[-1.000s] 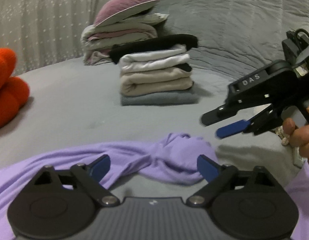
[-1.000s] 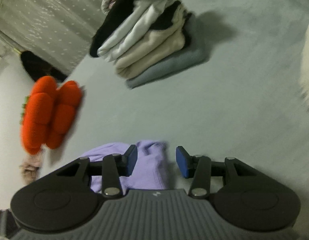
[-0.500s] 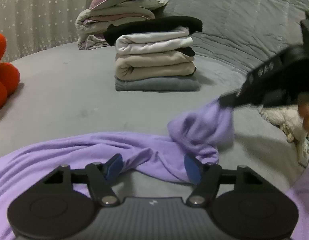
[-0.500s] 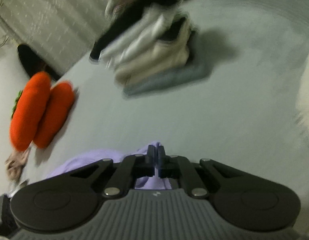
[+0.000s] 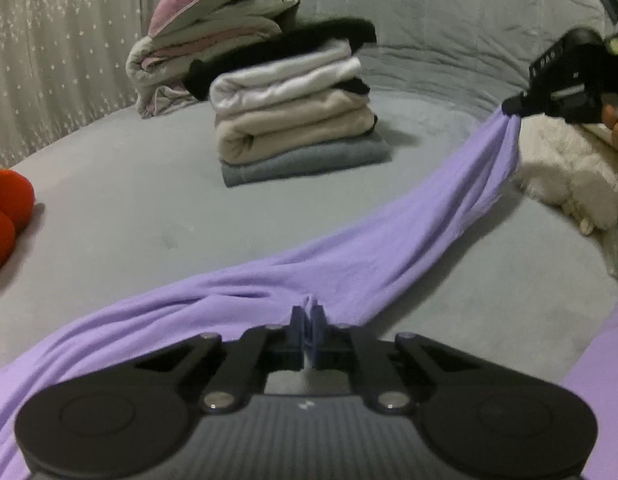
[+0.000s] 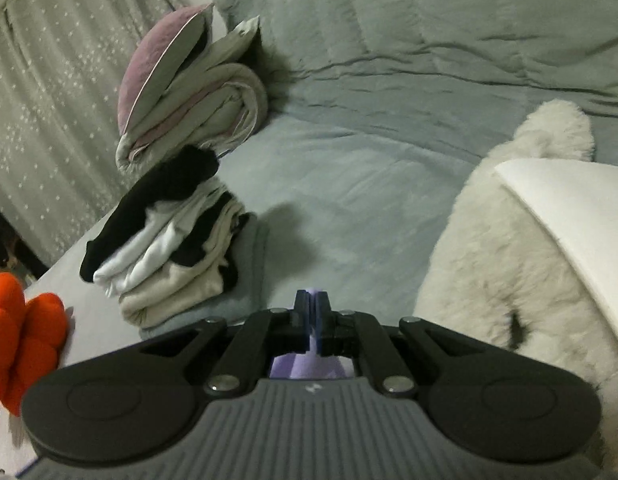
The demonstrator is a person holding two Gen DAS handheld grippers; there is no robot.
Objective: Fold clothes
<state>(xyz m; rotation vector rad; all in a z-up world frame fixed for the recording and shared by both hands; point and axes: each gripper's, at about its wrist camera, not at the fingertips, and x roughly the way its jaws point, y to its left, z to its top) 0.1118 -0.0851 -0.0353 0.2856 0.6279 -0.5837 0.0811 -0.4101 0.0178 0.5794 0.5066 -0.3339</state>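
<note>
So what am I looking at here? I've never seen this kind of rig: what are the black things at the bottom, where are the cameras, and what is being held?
No robot: a person holds a two-finger gripper in each hand, and each gripper carries a fisheye camera looking along its fingers. The black shape at the bottom of each picture is that gripper itself.

In the left view, the left gripper is shut on a purple garment lying across a grey bed. Far right there, the right gripper pinches another part of the garment and lifts it. The right view shows that gripper shut on purple cloth.

Also on the bed: a folded stack, pillows, an orange plush and a white plush.
</note>
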